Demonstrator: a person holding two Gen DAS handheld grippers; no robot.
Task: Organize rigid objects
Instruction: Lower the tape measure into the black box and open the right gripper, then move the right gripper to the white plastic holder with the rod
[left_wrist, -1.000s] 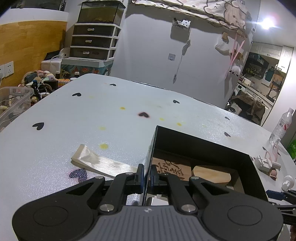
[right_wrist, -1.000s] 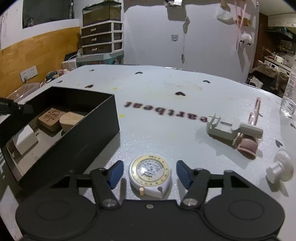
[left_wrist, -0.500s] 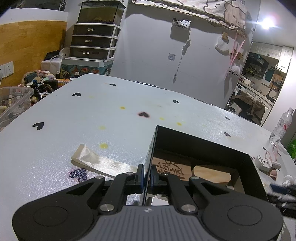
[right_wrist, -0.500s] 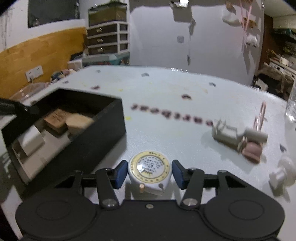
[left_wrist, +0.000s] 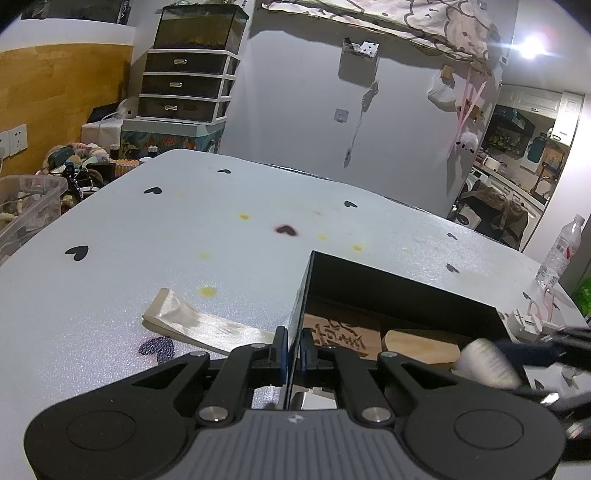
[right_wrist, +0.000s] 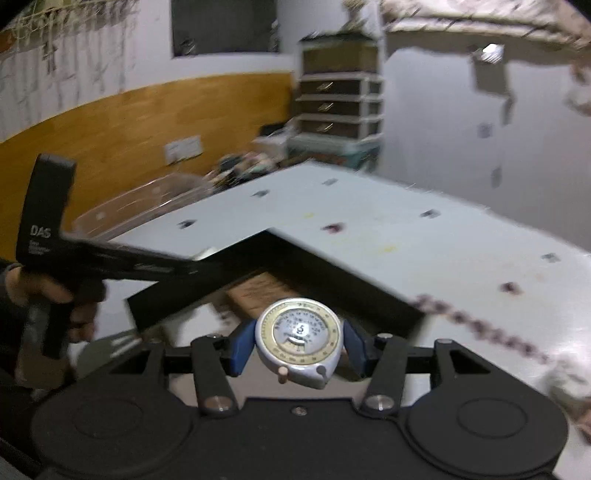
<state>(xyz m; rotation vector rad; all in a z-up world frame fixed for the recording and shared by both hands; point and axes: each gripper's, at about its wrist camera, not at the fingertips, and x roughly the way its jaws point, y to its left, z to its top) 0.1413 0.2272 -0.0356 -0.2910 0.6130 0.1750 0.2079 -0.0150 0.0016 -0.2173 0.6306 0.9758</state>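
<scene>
Left wrist view, lower centre: the left gripper (left_wrist: 291, 350) has its jaws closed on the thin near-left wall of the black box (left_wrist: 402, 291), one pad on each face of the wall. Inside the box, just beyond the jaws, lie a wooden block with carved lettering (left_wrist: 340, 334) and, to its right, a plain rounded wooden piece (left_wrist: 421, 345). At the lower right of this frame a blurred white round object is carried above the box's right side by the right gripper (left_wrist: 517, 360).

Right wrist view, lower centre: the right gripper (right_wrist: 295, 345) has its blue pads pressed on both sides of a round tape measure (right_wrist: 299, 341), white-cased with a gold-ringed dial. The tape measure is held clear of the bench, above the open box (right_wrist: 332, 273), which fills the centre of the frame. At the left edge a person's hand (right_wrist: 55, 295) grips the handle of the left gripper (right_wrist: 110, 254), whose arm reaches to the box's wall.

Left wrist view, middle left: a folded cream ribbon (left_wrist: 192, 321) lies on the bench (left_wrist: 184, 229) just beside the box's outer left wall. The bench surface is white with small black hearts.

Far right edge: a plastic water bottle (left_wrist: 561, 251) stands upright. Upper left, beyond the bench: a drawer unit (left_wrist: 188, 88) with a tank on top.
</scene>
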